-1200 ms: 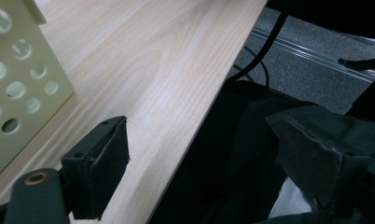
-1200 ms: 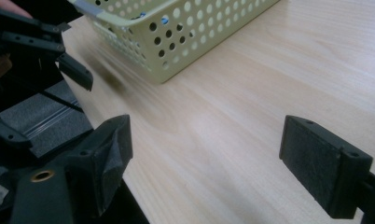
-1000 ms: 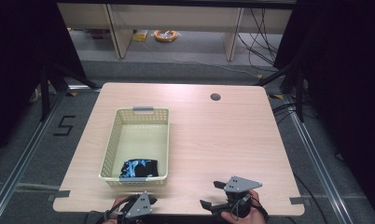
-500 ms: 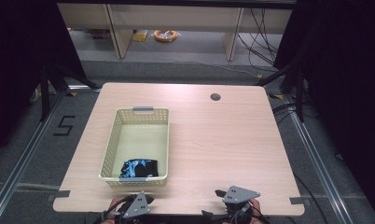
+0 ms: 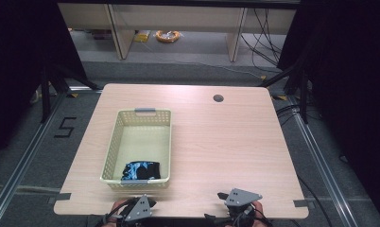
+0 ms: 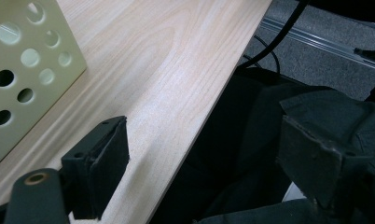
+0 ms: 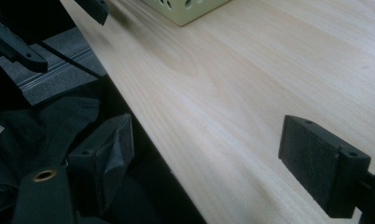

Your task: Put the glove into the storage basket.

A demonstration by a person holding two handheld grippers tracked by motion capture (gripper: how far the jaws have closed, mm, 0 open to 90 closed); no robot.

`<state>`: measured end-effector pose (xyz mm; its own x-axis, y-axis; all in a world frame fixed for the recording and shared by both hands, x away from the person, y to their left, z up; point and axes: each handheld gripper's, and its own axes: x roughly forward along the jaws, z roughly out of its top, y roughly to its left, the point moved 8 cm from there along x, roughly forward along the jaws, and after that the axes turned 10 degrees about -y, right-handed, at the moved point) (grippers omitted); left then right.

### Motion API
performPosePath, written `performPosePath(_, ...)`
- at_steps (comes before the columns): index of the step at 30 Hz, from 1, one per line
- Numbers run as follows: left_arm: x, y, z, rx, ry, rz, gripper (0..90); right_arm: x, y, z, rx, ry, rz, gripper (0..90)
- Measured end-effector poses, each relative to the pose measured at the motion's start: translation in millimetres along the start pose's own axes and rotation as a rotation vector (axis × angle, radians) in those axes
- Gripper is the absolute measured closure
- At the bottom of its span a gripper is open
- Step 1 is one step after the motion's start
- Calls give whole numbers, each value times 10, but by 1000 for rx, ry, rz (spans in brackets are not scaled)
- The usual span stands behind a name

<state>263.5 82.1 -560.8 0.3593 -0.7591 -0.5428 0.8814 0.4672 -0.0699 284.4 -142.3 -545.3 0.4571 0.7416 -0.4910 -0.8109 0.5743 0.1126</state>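
Your left claw (image 5: 137, 208) and right claw (image 5: 235, 203) both rest at the near edge of the table (image 5: 216, 142), each with its jaws spread and nothing between them. In the left gripper view the left claw (image 6: 204, 163) straddles the table edge, one jaw over the wood and the other over dark clothing below. In the right gripper view the right claw (image 7: 204, 163) straddles the same edge the other way round.

The basket (image 5: 140, 146) stands ahead of your left claw, just beyond it, its near wall almost at the jaws; in the left gripper view a corner of the basket (image 6: 22, 70) sits beside the jaw that is over the wood. From your right claw the basket lies ahead and well across to the left; in the right gripper view its corner (image 7: 185, 9) appears far off at the top.

The dark cloth with blue patches (image 5: 141, 171) lies bunched inside the basket, against the near wall, toward the near right corner. Its long axis runs roughly across the basket, parallel to the table edge.

The governing relation: the cloth lies directly ahead of the left claw and behind the basket's near wall, so your left hand is clearly the nearer. Any reach for the cloth probably has to rise over that wall and descend from above, with the jaws set across the short way of the bundle. The right claw would have to cross much of the table front to arrive.
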Motion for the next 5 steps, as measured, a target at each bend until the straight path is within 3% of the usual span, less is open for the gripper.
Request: performPosePath(5, 5, -11, 10, -17, -15, 2, 162, -4, -9, 3, 1, -5, -5, 191)
